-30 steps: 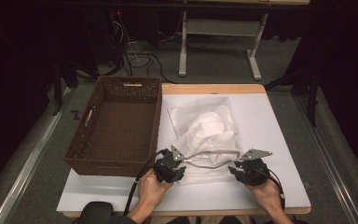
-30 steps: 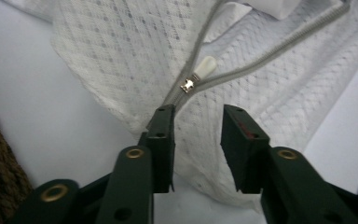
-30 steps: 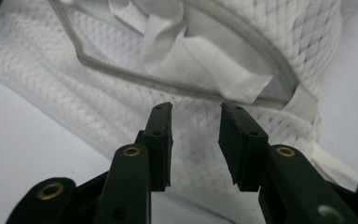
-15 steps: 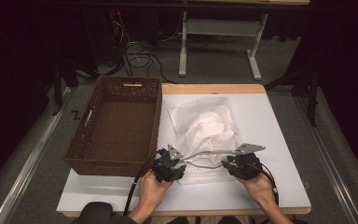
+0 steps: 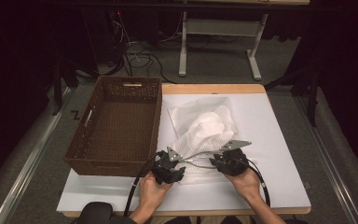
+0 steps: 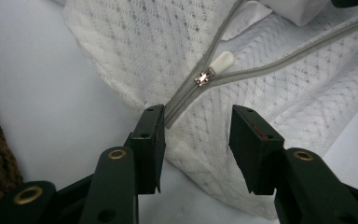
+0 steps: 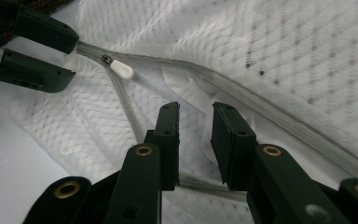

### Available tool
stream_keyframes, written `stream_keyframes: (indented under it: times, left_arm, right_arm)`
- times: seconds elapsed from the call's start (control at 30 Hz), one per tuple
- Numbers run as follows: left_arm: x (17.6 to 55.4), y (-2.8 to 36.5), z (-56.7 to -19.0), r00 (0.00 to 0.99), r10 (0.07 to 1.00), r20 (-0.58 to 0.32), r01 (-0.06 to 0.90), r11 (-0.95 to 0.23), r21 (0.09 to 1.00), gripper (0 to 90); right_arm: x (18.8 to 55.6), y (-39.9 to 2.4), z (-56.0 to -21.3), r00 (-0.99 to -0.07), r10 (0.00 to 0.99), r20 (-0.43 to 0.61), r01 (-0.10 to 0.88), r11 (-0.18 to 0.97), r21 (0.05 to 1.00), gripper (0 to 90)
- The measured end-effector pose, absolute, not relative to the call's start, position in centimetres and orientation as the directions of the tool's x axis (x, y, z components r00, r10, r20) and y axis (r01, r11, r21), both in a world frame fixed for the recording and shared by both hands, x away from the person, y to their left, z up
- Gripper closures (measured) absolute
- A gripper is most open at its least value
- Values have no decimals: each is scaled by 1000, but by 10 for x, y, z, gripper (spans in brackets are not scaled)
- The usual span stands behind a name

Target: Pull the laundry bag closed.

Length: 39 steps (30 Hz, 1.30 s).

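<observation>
A white mesh bag (image 5: 200, 135) lies on the tabletop (image 5: 279, 140) toward its near edge, just right of a brown wicker basket (image 5: 116, 123) at the left edge. The left gripper (image 6: 196, 135) hangs over the bag's grey zipper (image 6: 261, 65), its 2 jaws spread, the zipper end touching 1 pad. The right gripper (image 7: 195, 140) has just been closing, jaws apart over the zipper tape, nothing pinched. The white zipper pull (image 7: 121, 70) lies between both grippers.
</observation>
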State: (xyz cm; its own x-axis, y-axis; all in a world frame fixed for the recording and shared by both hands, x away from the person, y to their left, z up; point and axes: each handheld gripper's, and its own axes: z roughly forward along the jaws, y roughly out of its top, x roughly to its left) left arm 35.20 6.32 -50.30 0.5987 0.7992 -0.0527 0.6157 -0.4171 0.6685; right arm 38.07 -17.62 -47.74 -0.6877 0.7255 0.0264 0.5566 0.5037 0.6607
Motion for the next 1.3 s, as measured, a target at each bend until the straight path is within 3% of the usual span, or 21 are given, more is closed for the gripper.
stream_keyframes:
  times: [0.17,0.3,0.5,0.6,0.93,1.13,1.3]
  left_arm:
    - [352,65,-503,574,817,-51,616,-390,684,640]
    - [354,65,-502,540,841,-43,617,-360,700,616]
    - [360,60,-505,520,854,-33,631,-358,688,596]
    - [363,62,-507,504,862,-56,649,-335,683,598]
    - [371,59,-513,484,869,-103,675,-296,676,565]
    - [371,53,-514,495,867,-53,659,-335,674,543]
    - [368,52,-515,513,857,-46,635,-343,692,622]
  right_arm:
    - [383,-168,-481,-704,709,28,557,528,642,737]
    - [382,-164,-485,-714,700,7,552,558,620,745]
    - [380,-166,-497,-730,684,-9,567,612,551,818]
    - [377,-170,-498,-733,680,-10,563,615,552,900]
    - [363,-177,-495,-757,653,-23,550,656,516,900]
    - [367,-175,-493,-753,658,-16,558,651,515,867]
    - [372,-168,-488,-736,677,8,571,614,544,822]
